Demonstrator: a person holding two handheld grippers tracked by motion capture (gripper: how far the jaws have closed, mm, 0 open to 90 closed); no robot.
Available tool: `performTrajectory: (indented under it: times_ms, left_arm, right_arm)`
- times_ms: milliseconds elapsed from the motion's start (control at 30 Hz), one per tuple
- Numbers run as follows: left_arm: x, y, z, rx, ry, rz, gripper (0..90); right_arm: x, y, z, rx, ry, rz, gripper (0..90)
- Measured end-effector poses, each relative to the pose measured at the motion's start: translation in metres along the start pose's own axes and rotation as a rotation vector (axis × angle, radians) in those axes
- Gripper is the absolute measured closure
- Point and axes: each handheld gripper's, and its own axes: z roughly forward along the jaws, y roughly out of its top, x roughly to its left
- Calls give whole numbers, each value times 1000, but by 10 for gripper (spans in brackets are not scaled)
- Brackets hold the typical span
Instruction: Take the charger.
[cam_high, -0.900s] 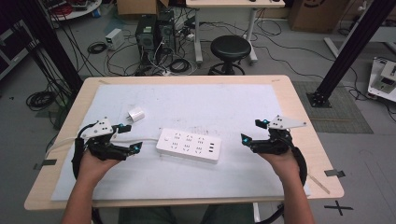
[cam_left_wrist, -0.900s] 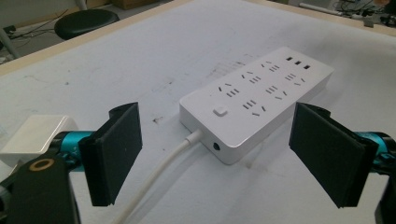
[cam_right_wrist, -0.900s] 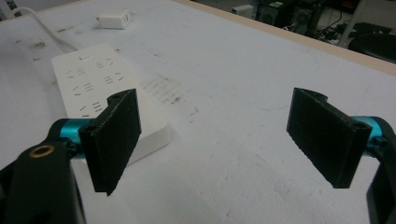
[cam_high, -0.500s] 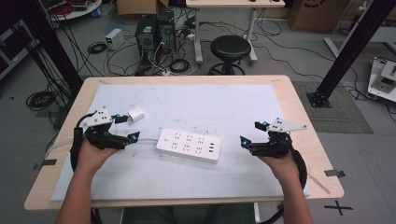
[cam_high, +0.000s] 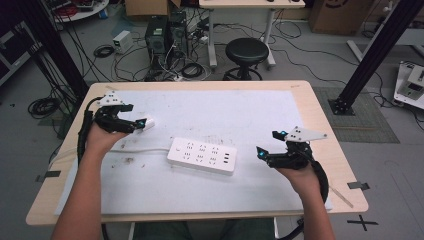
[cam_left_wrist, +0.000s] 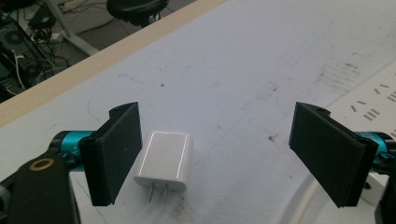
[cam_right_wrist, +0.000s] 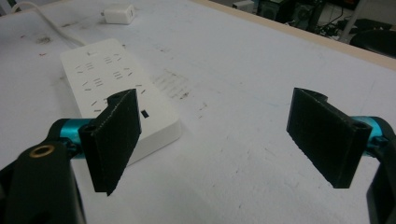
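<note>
Left gripper (cam_high: 141, 123) has slid up to the white charger plug (cam_left_wrist: 164, 158), jaws wide apart with it lying between them, close by one pad, prongs toward the camera. Small, light, hard and slick, so I'd pinch its flat sides. It sits at ten o'clock from the power strip (cam_high: 201, 155). Right gripper (cam_high: 263, 151) hangs open at three o'clock. No readable labels.

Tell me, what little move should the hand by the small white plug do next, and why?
Probably shift the left gripper a bit sideways so the white charger sits midway between the jaws, then close them. The jaws stand wide open, and the charger lies flat on the white mat right beside one pad, far from the other, with its prongs pointing toward the camera.
</note>
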Motion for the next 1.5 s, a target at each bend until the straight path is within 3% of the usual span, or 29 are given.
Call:
performTrajectory:
  times_ms: [200,400,500,800,1500]
  left_arm:
    - [20,-18,27,62,10,-76,172]
    - [27,-26,50,141,25,-63,173]
    - [29,-29,57,154,28,-69,173]
    - [31,-37,66,191,8,-69,181]
    - [30,-42,72,233,6,-37,367]
  right_arm:
    - [2,-1,6,21,4,6,180]
    - [3,0,11,23,9,-6,180]
    - [4,1,12,27,12,-6,180]
    - [5,2,13,29,8,-2,180]
    - [3,2,8,25,-3,3,180]
